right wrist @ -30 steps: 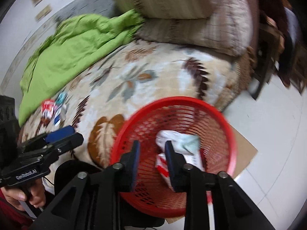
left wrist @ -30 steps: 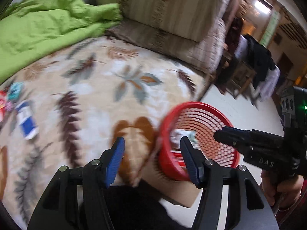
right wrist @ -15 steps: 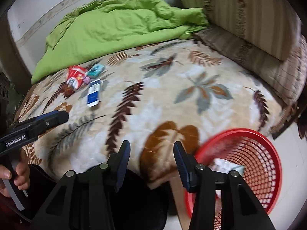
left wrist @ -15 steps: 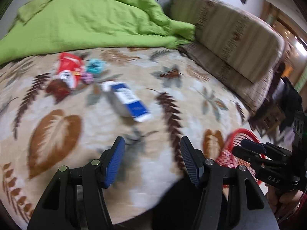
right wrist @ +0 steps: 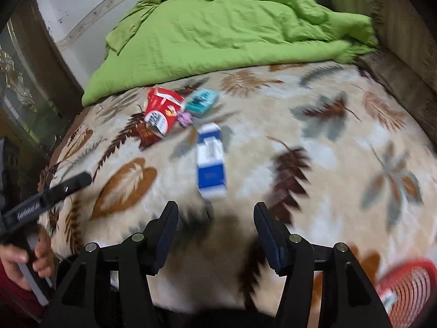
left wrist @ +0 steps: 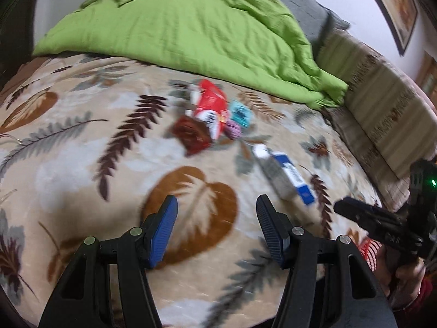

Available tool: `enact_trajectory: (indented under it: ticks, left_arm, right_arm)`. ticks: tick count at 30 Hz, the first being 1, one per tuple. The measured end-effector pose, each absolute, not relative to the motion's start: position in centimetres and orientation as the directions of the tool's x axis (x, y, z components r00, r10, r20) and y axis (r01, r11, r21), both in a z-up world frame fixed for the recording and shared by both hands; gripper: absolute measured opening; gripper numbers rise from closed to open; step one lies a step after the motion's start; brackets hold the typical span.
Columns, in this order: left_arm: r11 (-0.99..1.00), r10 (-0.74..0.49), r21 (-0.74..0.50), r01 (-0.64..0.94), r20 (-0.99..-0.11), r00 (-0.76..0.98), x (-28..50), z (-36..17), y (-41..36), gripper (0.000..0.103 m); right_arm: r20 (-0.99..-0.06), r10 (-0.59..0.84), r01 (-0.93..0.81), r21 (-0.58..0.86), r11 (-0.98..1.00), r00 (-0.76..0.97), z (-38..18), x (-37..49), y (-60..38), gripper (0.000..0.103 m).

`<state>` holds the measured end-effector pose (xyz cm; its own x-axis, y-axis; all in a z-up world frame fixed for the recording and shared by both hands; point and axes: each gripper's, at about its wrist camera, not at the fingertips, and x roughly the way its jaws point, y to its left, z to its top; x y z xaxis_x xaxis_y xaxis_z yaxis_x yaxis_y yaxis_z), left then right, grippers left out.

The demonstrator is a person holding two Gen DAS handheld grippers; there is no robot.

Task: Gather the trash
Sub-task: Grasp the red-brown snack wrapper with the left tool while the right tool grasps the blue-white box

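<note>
Trash lies on a leaf-patterned bed cover: a blue and white carton [right wrist: 210,161] [left wrist: 286,176], a red and white packet [right wrist: 162,110] [left wrist: 210,108], a dark red wrapper [left wrist: 192,135], a teal packet [right wrist: 201,102] [left wrist: 240,113] and a small purple piece [right wrist: 184,119]. My right gripper [right wrist: 215,235] is open and empty, just short of the carton. My left gripper [left wrist: 217,231] is open and empty over a brown leaf, short of the pile. The red mesh basket [right wrist: 409,287] [left wrist: 367,250] stands off the bed's edge at lower right.
A crumpled green duvet [left wrist: 191,24] [right wrist: 218,32] covers the far side of the bed. Striped beige cushions [left wrist: 387,114] line the right side. A dark cabinet [right wrist: 24,87] stands at the left.
Both grippers have swung from the red basket to the bed. The trash pile and carton are now nearer and more central. The right jaws have opened wider.
</note>
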<state>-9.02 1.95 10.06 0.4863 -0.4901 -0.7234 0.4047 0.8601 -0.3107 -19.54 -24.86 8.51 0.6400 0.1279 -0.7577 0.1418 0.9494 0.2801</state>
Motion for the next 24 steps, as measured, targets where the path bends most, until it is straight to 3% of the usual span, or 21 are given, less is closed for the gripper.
enact_trajectory:
  ticks: [8,10,20,24]
  left_arm:
    - [0.874,-0.436,-0.221,0.432,-0.749,0.499,-3.3,10.7,-0.1,0.059]
    - [0.868,-0.437,-0.208,0.45,-0.752,0.495,-1.5,10.7,-1.2,0.065]
    - [0.918,-0.328,-0.158,0.363,-0.817,0.475,4.8,5.1,-5.5,0.068]
    - [0.929,-0.318,-0.157,0.336,-0.803,0.503,5.6,3.0,-6.1,0.043]
  right_arm:
    - [-0.835,0.064,0.167,0.183,0.969,0.546,4.1,-10.0,-24.0,0.062]
    - [-0.844,0.078,0.186,0.205,0.961,0.531,3.1,-9.3,-24.2,0.04]
    - [-0.745,0.103,0.234,0.333,0.913,0.659,2.7,-13.0,-23.9,0.038]
    - [-0.722,0.116,0.237,0.368,0.899,0.682,2.6,-13.3,-23.8,0.038]
